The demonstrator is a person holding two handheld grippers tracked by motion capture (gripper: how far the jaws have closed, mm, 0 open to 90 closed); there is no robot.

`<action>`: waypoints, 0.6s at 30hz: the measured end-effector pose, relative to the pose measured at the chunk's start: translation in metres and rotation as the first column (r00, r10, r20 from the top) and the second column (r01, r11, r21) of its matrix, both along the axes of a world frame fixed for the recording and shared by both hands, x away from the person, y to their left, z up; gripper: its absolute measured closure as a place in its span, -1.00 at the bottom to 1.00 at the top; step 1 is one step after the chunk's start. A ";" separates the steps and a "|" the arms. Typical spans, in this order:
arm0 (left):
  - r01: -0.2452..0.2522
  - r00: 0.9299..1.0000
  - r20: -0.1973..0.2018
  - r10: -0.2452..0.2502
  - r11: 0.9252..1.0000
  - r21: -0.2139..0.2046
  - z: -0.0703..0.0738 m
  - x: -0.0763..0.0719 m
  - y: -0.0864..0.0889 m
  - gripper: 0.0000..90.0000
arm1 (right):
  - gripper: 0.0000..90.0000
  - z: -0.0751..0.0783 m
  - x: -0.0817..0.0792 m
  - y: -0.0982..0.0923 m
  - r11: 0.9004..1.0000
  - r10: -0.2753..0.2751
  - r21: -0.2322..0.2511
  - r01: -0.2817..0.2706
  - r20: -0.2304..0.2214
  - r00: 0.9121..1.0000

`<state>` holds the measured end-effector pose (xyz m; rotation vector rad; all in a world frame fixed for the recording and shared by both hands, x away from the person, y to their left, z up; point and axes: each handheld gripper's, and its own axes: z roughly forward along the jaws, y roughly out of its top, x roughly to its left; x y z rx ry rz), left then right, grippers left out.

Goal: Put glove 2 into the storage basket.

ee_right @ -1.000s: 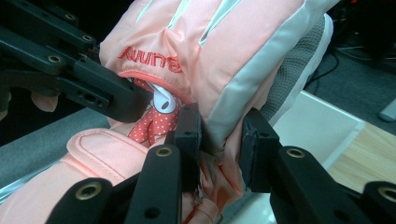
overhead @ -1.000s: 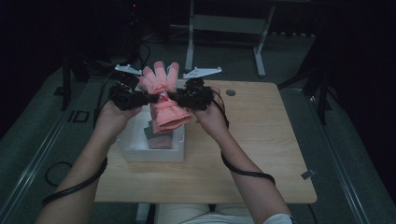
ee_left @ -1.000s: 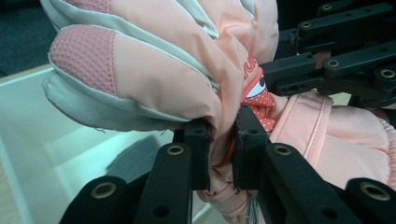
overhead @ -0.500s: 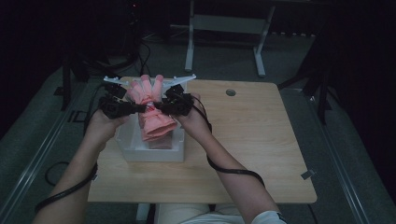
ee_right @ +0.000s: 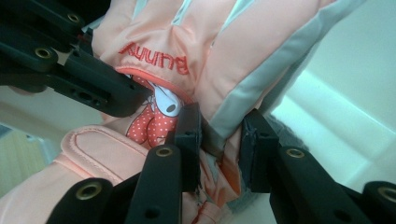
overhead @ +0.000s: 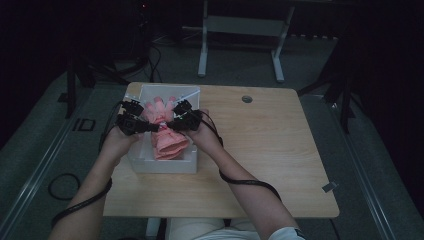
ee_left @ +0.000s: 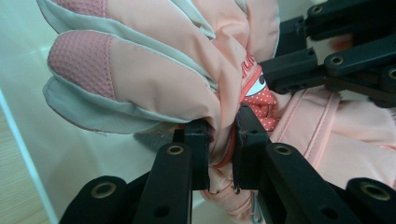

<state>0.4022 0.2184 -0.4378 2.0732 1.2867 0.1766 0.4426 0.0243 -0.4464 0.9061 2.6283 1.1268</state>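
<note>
**Pink glove lowered into white box, a gripper on each side**

Both hands have come down and toward the table's left since a second ago, bringing the glove [overhead: 165, 131] from above the box [overhead: 165, 165] to a spot low between its walls. The box sits at the left of the table [overhead: 280, 165]; the glove's long axis runs front to back along it, fingers pointing away from the person and cuff toward the near wall. The left gripper [overhead: 145, 126] pinches the glove's left edge at the wrist, jaws clamped tight on a fold of fabric, as the left gripper view shows [ee_left: 219, 135]. The right gripper [overhead: 172, 125] is closed on the opposite edge, jaws biting the grey side seam [ee_right: 219, 135]. The two grips face each other across the glove's narrow middle, equally near. The glove probably needs only to settle lower before both let go.
</note>
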 end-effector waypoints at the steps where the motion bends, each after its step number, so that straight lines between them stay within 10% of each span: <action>1: 0.000 1.000 -0.005 0.000 1.000 0.021 -0.001 0.001 -0.002 0.74 | 0.59 0.000 0.000 0.003 1.000 0.001 -0.027 -0.001 -0.004 1.000; 7: -0.011 1.000 -0.021 0.013 0.993 0.115 -0.003 0.005 -0.012 0.74 | 0.60 -0.002 0.005 0.013 0.993 -0.015 -0.121 0.011 -0.038 0.999; 18: -0.029 0.997 -0.069 0.041 0.986 0.167 -0.007 0.014 -0.010 0.72 | 0.60 -0.004 0.012 0.029 0.981 -0.043 -0.194 0.027 -0.075 0.996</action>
